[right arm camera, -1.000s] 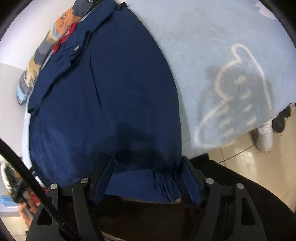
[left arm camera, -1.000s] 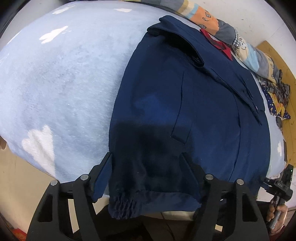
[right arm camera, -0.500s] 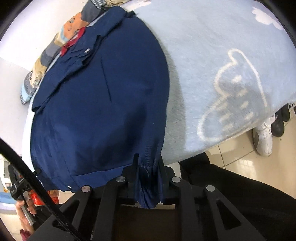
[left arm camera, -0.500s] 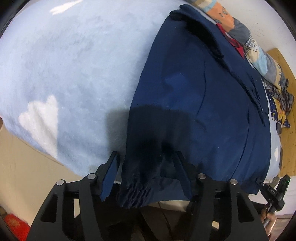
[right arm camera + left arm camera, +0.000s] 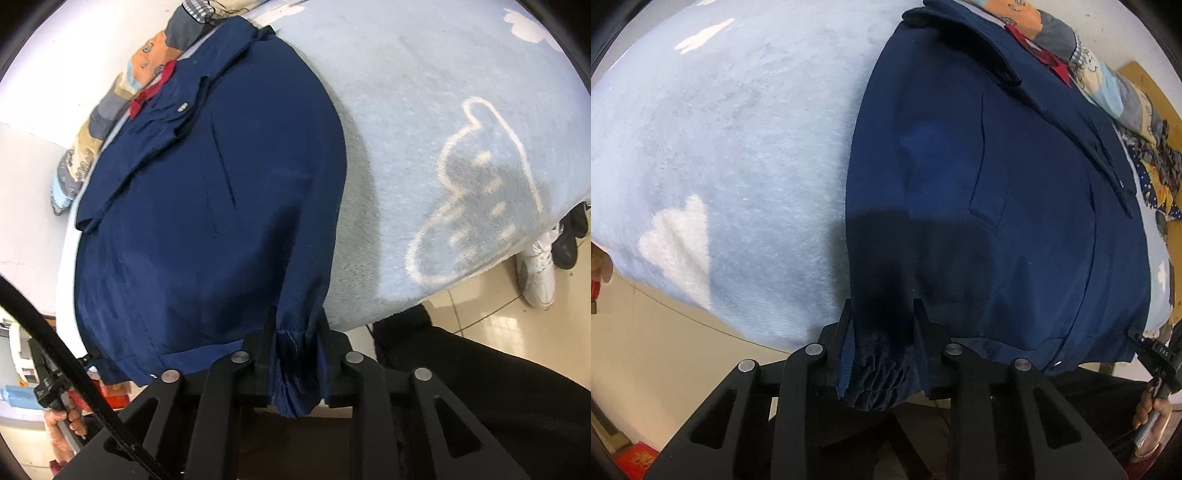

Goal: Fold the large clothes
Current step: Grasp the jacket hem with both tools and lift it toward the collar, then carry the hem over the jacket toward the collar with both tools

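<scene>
A navy blue jacket (image 5: pixel 997 192) lies flat on a light blue blanket (image 5: pixel 738 155), collar at the far end. My left gripper (image 5: pixel 882 317) is shut on the jacket's gathered hem at its near left corner. In the right wrist view the same jacket (image 5: pixel 207 206) lies on the blanket (image 5: pixel 443 110), and my right gripper (image 5: pixel 297 325) is shut on the hem at its near right corner. Both corners hang bunched between the fingers over the near edge.
A patchwork cloth (image 5: pixel 1108 85) and a red piece (image 5: pixel 1049 59) lie beyond the collar. Shoes (image 5: pixel 539 266) stand on the tiled floor at the right. The other handle and hand show at the frame edges (image 5: pixel 1156 369).
Both grippers have closed onto the jacket's hem: the right one by half a second ago, the left one since then. The hem corners now bunch between the fingers.
</scene>
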Motion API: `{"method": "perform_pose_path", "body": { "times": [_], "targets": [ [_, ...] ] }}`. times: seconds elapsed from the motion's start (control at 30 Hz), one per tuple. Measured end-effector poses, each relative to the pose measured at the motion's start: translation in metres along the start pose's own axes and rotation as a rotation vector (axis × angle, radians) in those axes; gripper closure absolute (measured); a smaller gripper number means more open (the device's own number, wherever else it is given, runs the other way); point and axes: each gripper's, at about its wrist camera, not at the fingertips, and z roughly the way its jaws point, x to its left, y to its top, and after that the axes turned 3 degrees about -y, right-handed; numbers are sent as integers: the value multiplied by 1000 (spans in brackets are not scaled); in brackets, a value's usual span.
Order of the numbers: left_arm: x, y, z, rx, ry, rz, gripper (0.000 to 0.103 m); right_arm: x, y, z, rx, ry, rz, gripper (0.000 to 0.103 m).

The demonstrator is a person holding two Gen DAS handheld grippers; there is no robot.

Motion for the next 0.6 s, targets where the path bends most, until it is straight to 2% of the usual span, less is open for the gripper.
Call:
{"method": "perform_pose_path", "body": {
  "times": [0.03,0.07,0.1,0.23,0.27,0.3,0.33,0.37,0.47,0.6],
  "targets": [
    [2,1,3,13,4,-9,70,0,1,2,7,-9,6,78],
    [1,0,7,33,11,-18,57,-1,2,4,11,-16,10,75],
    [1,-2,13,65,24,-19,51,-1,2,6,17,-20,12,72],
    [-9,-5,18,75,55,44,50,3,3,13,33,-50,-6,71],
    [-13,-6,18,72,58,60,59,5,3,14,34,-61,-16,71],
    [-17,-7,17,72,47,75,62,7,4,13,27,-69,-28,71],
    [-20,-8,15,66,55,85,69,10,3,14,24,-81,-43,75],
    [-21,-9,13,59,49,87,75,12,2,14,17,-93,-52,84],
    [-24,-11,-3,15,17,94,77,9,2,4,0,-30,-42,88],
    [-31,-14,-38,-85,-99,104,78,8,1,-18,-30,123,-30,89]
  ]
}}
